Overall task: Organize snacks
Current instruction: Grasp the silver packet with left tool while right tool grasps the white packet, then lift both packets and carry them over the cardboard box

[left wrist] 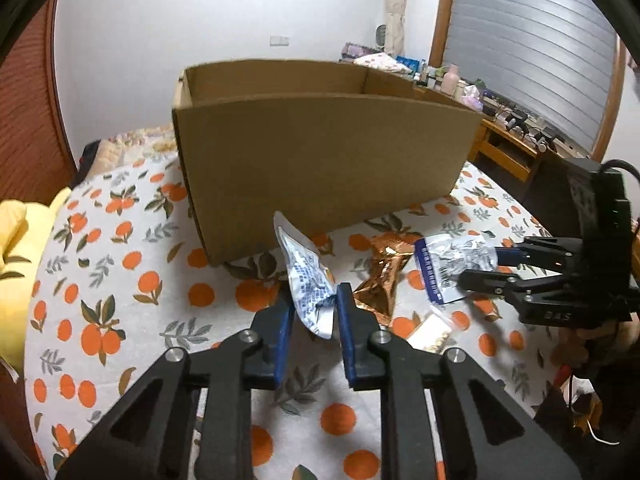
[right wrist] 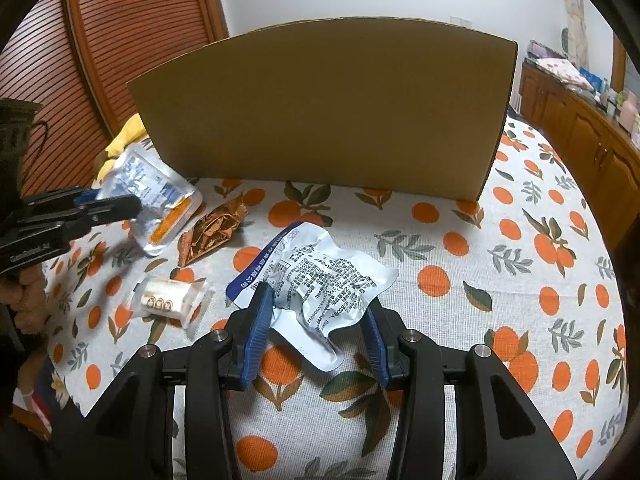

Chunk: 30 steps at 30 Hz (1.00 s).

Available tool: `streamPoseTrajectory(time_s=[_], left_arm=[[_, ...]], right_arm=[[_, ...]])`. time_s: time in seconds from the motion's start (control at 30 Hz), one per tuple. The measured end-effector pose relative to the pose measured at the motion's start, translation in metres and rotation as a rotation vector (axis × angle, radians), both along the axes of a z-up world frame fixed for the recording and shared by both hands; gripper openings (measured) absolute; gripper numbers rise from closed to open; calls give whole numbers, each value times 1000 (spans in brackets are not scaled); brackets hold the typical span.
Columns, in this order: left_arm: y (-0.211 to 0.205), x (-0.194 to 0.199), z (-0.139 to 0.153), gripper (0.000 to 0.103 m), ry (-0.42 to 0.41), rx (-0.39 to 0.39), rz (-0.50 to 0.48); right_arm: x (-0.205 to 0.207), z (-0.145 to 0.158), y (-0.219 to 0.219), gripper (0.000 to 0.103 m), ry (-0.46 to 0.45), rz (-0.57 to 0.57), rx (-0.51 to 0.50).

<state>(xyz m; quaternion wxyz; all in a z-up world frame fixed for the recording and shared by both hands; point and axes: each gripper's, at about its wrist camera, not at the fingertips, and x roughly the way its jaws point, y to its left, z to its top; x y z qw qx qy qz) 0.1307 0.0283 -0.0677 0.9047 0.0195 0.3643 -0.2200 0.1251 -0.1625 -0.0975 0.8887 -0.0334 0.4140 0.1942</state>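
Observation:
An open cardboard box [left wrist: 320, 156] stands on the orange-print cloth; it also shows in the right wrist view [right wrist: 328, 108]. My left gripper [left wrist: 314, 304] is shut on a silver-and-blue snack pouch [left wrist: 308, 280], held up off the cloth; the pouch also shows in the right wrist view [right wrist: 152, 196]. My right gripper [right wrist: 316, 308] is open around a crumpled white-and-blue snack packet [right wrist: 320, 280] lying on the cloth, also seen in the left wrist view [left wrist: 452, 264]. A copper foil wrapper [right wrist: 212, 232] and a clear pack of biscuits [right wrist: 168, 300] lie between them.
The box sits close behind the snacks. A yellow cushion [left wrist: 16, 264] lies at the left edge of the cloth. A wooden sideboard [right wrist: 580, 128] with clutter runs along the right. A slatted wooden door [right wrist: 60, 60] is at the left.

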Motion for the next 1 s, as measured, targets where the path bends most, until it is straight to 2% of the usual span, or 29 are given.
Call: streamPoseTrajectory(time_s=[0.4, 0.7, 0.73, 0.77, 0.83, 0.9, 0.93, 1.0], left_arm=[[-4, -11, 16, 18, -28, -21, -18], [-9, -18, 40, 18, -84, -34, -38], [-10, -19, 44, 18, -91, -37, -41], [-10, -19, 45, 18, -96, -37, -42], [-12, -19, 50, 18, -104, -36, -47], [-13, -19, 51, 18, -104, -35, -49], [-14, -19, 51, 18, -104, -35, -49], [-14, -19, 50, 18, -103, -34, -49]], right_arm=[[1, 1, -3, 43, -7, -10, 12], [-4, 10, -7, 42, -31, -17, 13], [-5, 13, -8, 40, -36, -17, 17], [-6, 15, -9, 32, -40, -17, 21], [-8, 22, -11, 27, -54, -16, 29], [-8, 25, -7, 22, -63, -3, -5], [-9, 25, -5, 14, -65, 6, -10], [-9, 24, -3, 14, -71, 14, -21]])
